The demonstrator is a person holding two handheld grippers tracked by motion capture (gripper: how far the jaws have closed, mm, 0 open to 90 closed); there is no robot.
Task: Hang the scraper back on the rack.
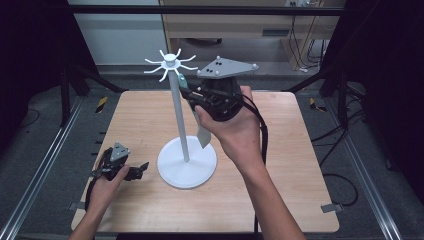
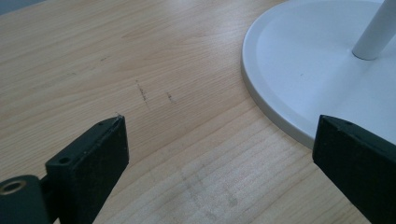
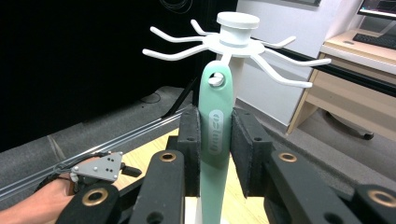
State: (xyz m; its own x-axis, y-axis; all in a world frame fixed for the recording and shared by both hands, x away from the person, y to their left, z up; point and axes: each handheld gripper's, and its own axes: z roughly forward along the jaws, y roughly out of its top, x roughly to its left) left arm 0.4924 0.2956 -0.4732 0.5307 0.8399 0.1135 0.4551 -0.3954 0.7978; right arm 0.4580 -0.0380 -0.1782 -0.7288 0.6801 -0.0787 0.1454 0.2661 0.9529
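Right tongs (image 3: 215, 140) pinch my green utensil handle (image 3: 216, 126), its hole at a rack (image 3: 233, 42) hook; left tongs (image 2: 219, 154) rest spread on the surface (image 2: 140, 70).

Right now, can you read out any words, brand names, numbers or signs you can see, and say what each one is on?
Raised lettering on the green utensil handle, gripped by the right gripper: too blurred to read.
White hook stand, wooden table, left gripper: no text.
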